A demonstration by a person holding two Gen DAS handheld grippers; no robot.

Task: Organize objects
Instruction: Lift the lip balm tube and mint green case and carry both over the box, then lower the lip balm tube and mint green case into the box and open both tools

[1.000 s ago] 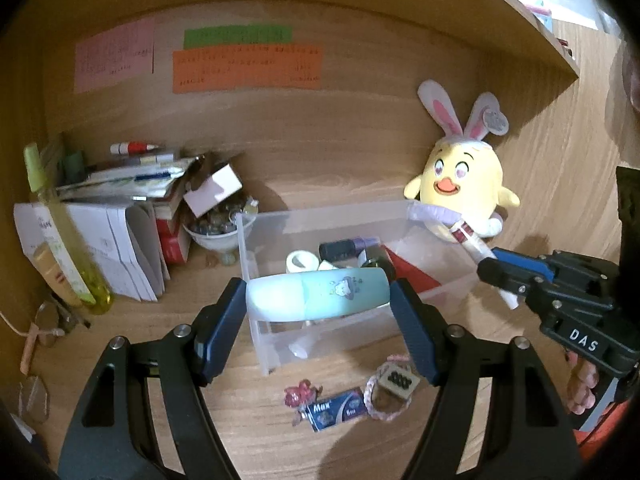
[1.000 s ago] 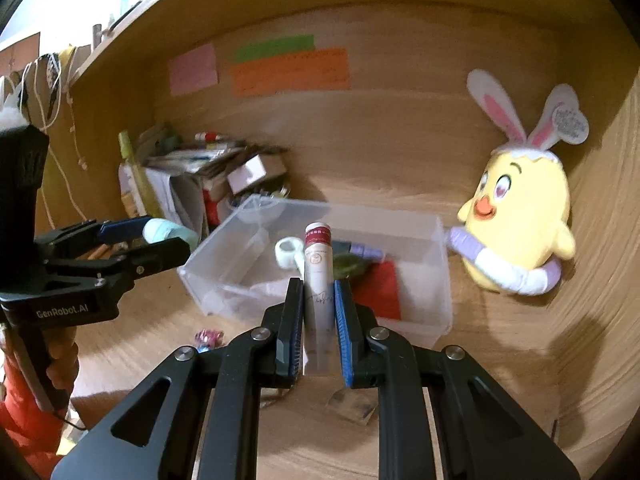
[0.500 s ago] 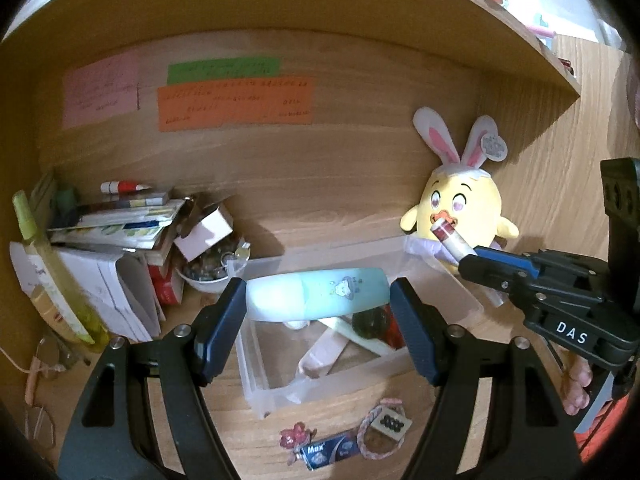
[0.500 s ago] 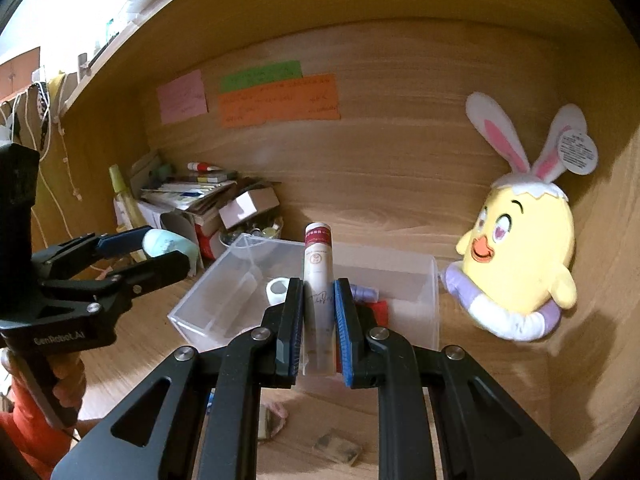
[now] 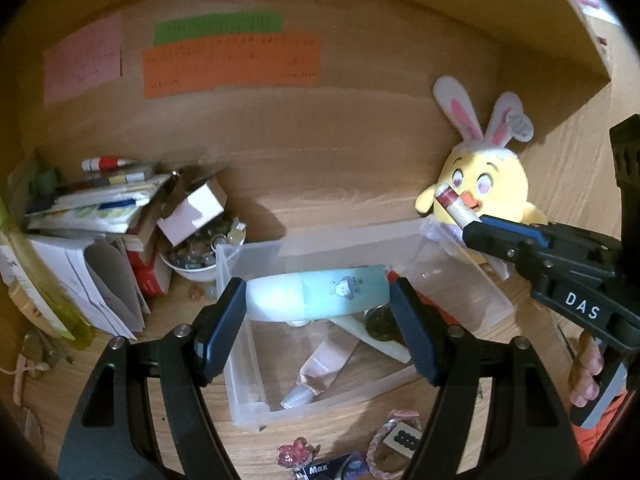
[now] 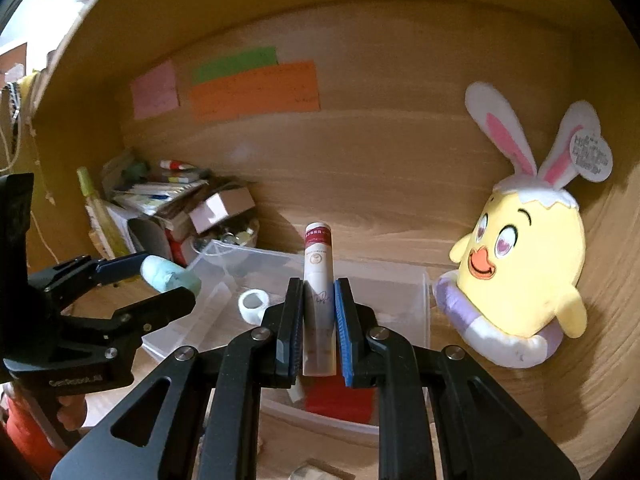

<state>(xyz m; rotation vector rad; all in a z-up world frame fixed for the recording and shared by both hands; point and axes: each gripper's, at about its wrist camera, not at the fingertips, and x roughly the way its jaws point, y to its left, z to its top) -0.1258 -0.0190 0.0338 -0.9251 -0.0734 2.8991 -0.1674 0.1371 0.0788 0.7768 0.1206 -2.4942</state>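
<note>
- The left gripper (image 5: 318, 312), black with dark blue pads, has its jaws spread wide and clamped end to end on a pale mint-green rounded tube with a small cartoon print (image 5: 318, 294); the tube lies crosswise between the pads.
- That tube hangs in the air above the clear rectangular plastic bin (image 5: 236, 344) that stands on the wooden desk surface (image 5: 188, 400).
- The right gripper (image 6: 318, 322), black with bright blue pads, has its jaws drawn close together and pinches a slim white tube with a dark red band and cap (image 6: 319, 284), which stands upright between the pads.
- In the left wrist view the slim tube's red end (image 5: 450, 202) shows in front of the yellow chick plush toy with white-and-pink rabbit ears (image 5: 486, 184), above the bin's right end.
- Inside the bin lie a pale pink squeeze tube (image 5: 320, 372), a white roll of tape (image 6: 254, 304), a flat red piece (image 6: 340, 400) and a dark round thing (image 5: 380, 322).
- The plush toy leans against the back wall at the right, just beside the bin.
- At the left, a heap of papers and booklets (image 5: 96, 208) stands near a white bowl of small round items (image 5: 192, 260).
- Pink, green and orange paper notes (image 5: 232, 64) are stuck on the back wall.
- In front of the bin lie a braided ring with a tag (image 5: 394, 440) and a small blue packet marked "Max" (image 5: 332, 468).
</note>
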